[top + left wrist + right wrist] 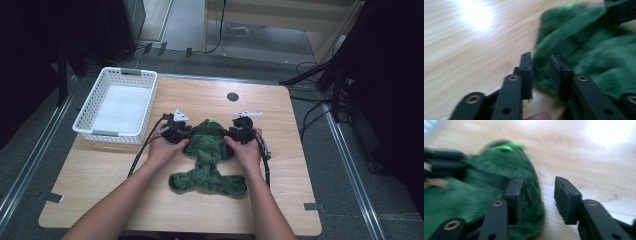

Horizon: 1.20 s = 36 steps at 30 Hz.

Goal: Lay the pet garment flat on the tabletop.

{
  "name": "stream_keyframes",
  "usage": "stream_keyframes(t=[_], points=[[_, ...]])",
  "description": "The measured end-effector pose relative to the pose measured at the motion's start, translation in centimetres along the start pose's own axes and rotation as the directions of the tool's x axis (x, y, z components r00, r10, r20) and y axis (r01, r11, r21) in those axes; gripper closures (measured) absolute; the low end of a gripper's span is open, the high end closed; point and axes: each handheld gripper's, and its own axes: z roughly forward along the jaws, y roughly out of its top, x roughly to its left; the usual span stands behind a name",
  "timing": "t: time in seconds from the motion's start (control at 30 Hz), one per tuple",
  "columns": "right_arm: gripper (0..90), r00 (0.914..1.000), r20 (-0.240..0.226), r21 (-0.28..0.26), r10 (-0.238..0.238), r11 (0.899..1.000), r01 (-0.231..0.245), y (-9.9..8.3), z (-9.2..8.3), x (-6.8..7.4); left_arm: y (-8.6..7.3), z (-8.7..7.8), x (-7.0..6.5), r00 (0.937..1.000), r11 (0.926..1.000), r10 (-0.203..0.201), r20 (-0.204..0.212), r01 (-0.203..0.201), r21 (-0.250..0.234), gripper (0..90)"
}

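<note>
A: Garment position?
B: Green fuzzy garment lies crumpled mid-desk, nearer the front edge. Left hand-held gripper sits at its upper left edge, right hand-held gripper at its upper right.

A: Jaw states?
B: Left gripper view: a fold of the fabric edge sits between the narrow jaws, pinched. Right gripper view: jaws apart, one jaw lies against the fabric, the other over bare wood. Not gripping.

A: Room around it?
B: White basket at the far left corner, well apart from the garment. Open wood to the right and front.

A: Hands?
B: Both forearms come in from the near edge, left hand and right hand flank the garment, grippers pointing inward.
</note>
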Motion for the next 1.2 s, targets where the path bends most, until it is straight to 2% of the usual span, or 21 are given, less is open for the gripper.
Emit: stream_keyframes(t=[0.03,0.13,0.2,0.23,0.3,0.33,0.37,0.43,0.5,0.57,0.6,0.63,0.67,0.73,0.77,0.83,0.9,0.97,1.03,1.13,1.2], points=[[64.2,0.9999,-0.016,-0.026,0.003,1.000,-0.003,0.3,-0.8,-0.1,0.1,-0.2,0.1,0.9999,0.9997,-0.012,0.002,0.012,-0.021,67.1],[81.7,0.9997,-0.003,-0.096,0.023,0.995,-0.023,1.5,-2.3,0.6,0.8,-0.3,-0.2,0.9979,0.9945,-0.060,-0.025,0.057,-0.088,66.8],[83.1,0.9999,-0.005,-0.120,-0.016,0.993,0.015,2.2,-2.1,1.8,1.1,0.3,-0.6,0.9955,0.9920,-0.089,-0.031,0.086,-0.093,67.0],[82.7,0.9991,0.002,-0.108,-0.042,0.993,0.041,2.4,-1.4,2.5,1.2,0.7,-0.8,0.9958,0.9933,-0.089,-0.020,0.088,-0.075,67.4],[82.5,0.9976,-0.018,-0.046,-0.066,0.997,0.065,2.3,0.5,3.1,1.2,1.8,-1.4,0.9981,0.9983,-0.059,-0.017,0.059,0.003,68.5],[83.2,0.9985,-0.020,-0.016,-0.052,0.999,0.052,2.1,1.2,3.2,0.9,2.4,-1.6,0.9989,0.9974,-0.044,-0.015,0.045,0.057,69.4],[84.1,0.9990,-0.013,0.032,-0.043,0.999,0.043,1.7,2.2,2.9,0.7,2.5,-1.7,0.9996,0.9975,-0.028,-0.011,0.028,0.065,70.5],[86.6,0.9994,0.026,0.074,-0.023,0.997,0.021,0.8,3.2,2.2,0.7,2.4,-1.6,0.9996,0.9972,-0.022,-0.019,0.023,0.071,71.8],[89.5,0.9988,0.048,0.077,-0.012,0.997,0.008,0.1,3.4,1.4,0.8,2.3,-1.4,0.9992,0.9968,-0.023,-0.032,0.025,0.076,75.0],[89.3,0.9997,0.026,0.053,-0.001,0.999,-0.001,-0.2,3.4,0.8,0.8,2.4,-1.1,0.9985,0.9961,-0.052,-0.019,0.053,0.071,74.9],[85.9,0.9996,0.027,0.055,-0.007,0.998,0.005,-0.1,3.3,0.8,1.0,2.3,-1.1,0.9979,0.9953,-0.064,-0.010,0.064,0.073,72.6],[77.1,0.9987,0.047,0.052,-0.022,0.998,0.020,0.0,3.2,0.9,1.2,2.1,-1.1,0.9967,0.9943,-0.081,-0.012,0.081,0.069,67.2],[72.8,0.9964,0.075,0.033,-0.039,0.999,0.037,0.2,2.9,1.3,1.4,1.8,-1.1,0.9948,0.9931,-0.102,-0.001,0.101,0.058,61.1],[71.0,0.9994,0.009,-0.030,-0.033,0.999,0.033,0.5,1.5,1.5,1.8,0.7,-1.1,0.9916,0.9917,-0.126,0.028,0.126,0.026,55.8],[71.2,0.9992,-0.010,-0.059,-0.038,0.998,0.037,0.5,0.6,1.8,1.9,0.0,-1.1,0.9920,0.9927,-0.121,0.037,0.120,0.007,55.4],[72.7,0.9964,-0.006,-0.096,-0.084,0.992,0.083,0.0,-1.3,2.6,2.1,-0.8,-1.0,0.9919,0.9933,-0.115,0.055,0.115,-0.011,57.1],[75.1,0.9946,-0.032,-0.119,-0.099,0.988,0.095,-1.2,-3.1,3.5,2.0,-1.3,-1.1,0.9921,0.9946,-0.103,0.072,0.104,-0.003,59.2],[75.0,0.9897,-0.064,-0.100,-0.128,0.988,0.121,-2.9,-4.1,4.6,1.7,-1.5,-1.3,0.9939,0.9967,-0.076,0.080,0.074,0.033,62.2],[73.3,0.9838,-0.093,-0.081,-0.153,0.986,0.145,-4.3,-4.7,5.2,1.0,-2.3,-1.6,0.9951,0.9974,-0.066,0.074,0.064,0.034,62.3],[67.2,0.9819,-0.132,-0.080,-0.136,0.989,0.126,-6.3,-5.3,5.5,-0.3,-3.7,-2.1,0.9927,0.9961,-0.088,0.082,0.087,0.009,61.2],[64.9,0.9831,-0.130,-0.075,-0.129,0.990,0.120,-7.1,-5.0,5.4,-1.3,-3.8,-2.9,0.9953,0.9956,-0.080,0.054,0.078,0.052,56.9]])
